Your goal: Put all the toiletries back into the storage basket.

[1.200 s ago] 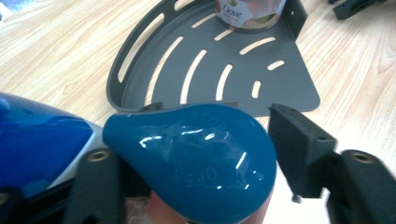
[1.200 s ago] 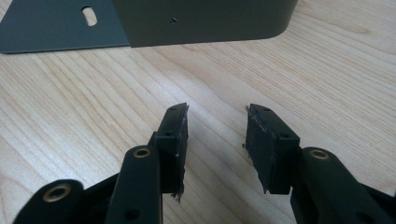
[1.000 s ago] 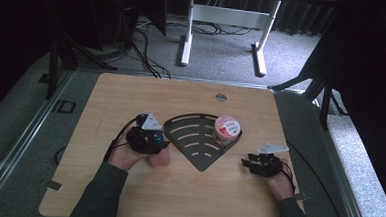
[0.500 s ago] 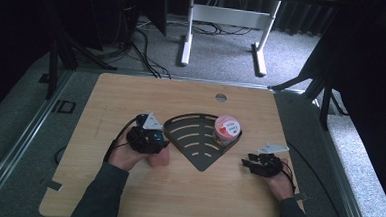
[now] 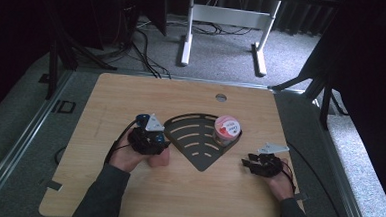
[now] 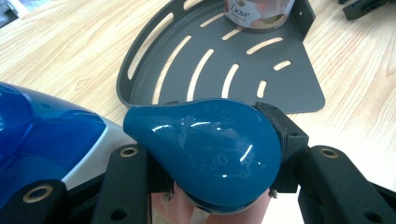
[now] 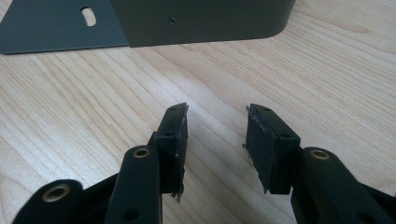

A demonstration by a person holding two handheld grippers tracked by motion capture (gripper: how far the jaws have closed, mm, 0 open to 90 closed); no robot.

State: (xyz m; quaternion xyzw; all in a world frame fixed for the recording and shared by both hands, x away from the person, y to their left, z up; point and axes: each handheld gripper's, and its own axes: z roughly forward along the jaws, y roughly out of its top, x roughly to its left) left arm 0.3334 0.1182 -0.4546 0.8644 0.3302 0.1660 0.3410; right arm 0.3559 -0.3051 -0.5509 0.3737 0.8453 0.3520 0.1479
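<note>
Left gripper jaws are clamping a glossy teal teardrop cap embossed "OPEN"; right gripper jaws are gaping apart over the tabletop.

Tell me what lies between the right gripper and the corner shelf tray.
Only bare wooden table. In the right gripper view, the open right gripper points at the dark shelf tray wall with nothing on the wood between them.
</note>
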